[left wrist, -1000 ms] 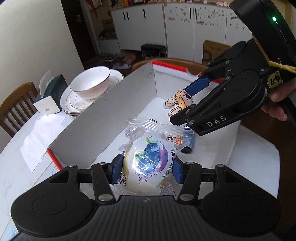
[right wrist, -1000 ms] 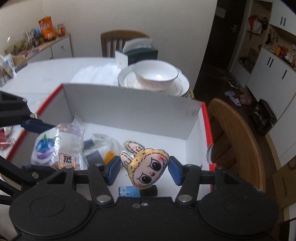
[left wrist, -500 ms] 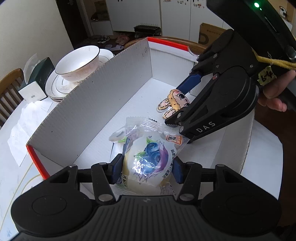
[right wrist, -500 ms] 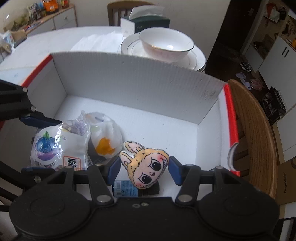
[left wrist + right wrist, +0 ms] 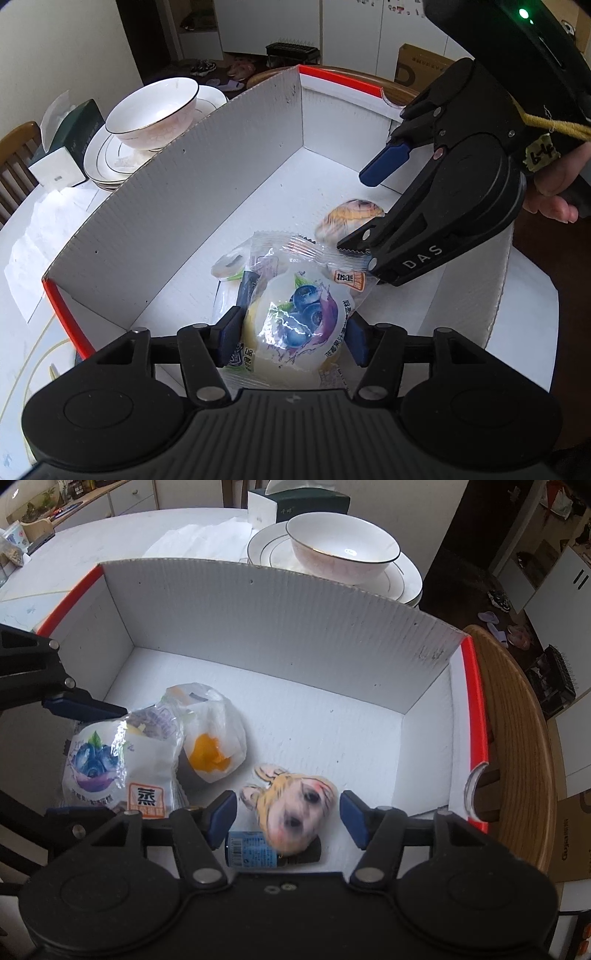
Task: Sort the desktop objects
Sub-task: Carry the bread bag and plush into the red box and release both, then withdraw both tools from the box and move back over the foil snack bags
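With both sets of jaws opening, the right gripper (image 5: 288,814) releases the blurred doll-face toy (image 5: 291,808) into the box (image 5: 280,627), and the left gripper (image 5: 291,338) should part fully before leaving the blueberry packet (image 5: 295,321).
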Action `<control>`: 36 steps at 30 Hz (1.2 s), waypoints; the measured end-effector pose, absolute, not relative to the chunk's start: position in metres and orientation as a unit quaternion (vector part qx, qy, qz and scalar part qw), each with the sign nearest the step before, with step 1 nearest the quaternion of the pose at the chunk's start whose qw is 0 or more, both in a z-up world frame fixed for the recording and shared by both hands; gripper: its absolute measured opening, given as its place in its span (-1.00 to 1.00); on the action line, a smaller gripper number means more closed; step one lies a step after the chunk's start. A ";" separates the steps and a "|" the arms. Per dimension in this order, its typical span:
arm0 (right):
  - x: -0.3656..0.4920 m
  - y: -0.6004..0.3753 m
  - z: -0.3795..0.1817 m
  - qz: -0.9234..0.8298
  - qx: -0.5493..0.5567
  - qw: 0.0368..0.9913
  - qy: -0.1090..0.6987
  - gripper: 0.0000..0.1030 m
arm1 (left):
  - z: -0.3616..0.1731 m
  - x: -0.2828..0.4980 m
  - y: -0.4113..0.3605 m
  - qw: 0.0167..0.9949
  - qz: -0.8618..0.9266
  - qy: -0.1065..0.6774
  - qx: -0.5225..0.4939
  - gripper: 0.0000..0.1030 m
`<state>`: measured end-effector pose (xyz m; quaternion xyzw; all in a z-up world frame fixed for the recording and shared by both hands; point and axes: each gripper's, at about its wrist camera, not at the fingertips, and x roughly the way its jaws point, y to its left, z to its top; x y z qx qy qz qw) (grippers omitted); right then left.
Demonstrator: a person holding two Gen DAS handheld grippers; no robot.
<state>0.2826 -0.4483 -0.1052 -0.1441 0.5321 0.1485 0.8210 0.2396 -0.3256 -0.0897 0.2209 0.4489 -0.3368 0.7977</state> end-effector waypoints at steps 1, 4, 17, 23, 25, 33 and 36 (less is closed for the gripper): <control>0.282 -0.449 -0.104 0.147 -0.146 0.822 0.531 0.24 | -0.089 0.239 -0.325 0.799 -0.337 0.448 0.218 0.16; 0.280 -0.453 -0.101 0.154 -0.145 0.823 0.527 0.24 | -0.086 0.238 -0.321 0.802 -0.338 0.447 0.207 0.19; 0.250 -0.469 -0.064 0.161 -0.143 0.846 0.488 0.40 | -0.064 0.223 -0.295 0.819 -0.343 0.435 0.148 0.26; 0.231 -0.467 -0.048 0.176 -0.111 0.862 0.463 0.41 | -0.050 0.213 -0.282 0.831 -0.342 0.420 0.124 0.29; 0.225 -0.465 -0.042 0.178 -0.098 0.869 0.451 0.41 | -0.044 0.209 -0.278 0.837 -0.341 0.413 0.115 0.29; 0.197 -0.451 -0.020 0.185 -0.065 0.896 0.399 0.44 | -0.019 0.186 -0.251 0.864 -0.332 0.369 0.080 0.29; 0.188 -0.442 -0.014 0.194 -0.050 0.901 0.384 0.47 | -0.011 0.179 -0.237 0.873 -0.327 0.355 0.068 0.29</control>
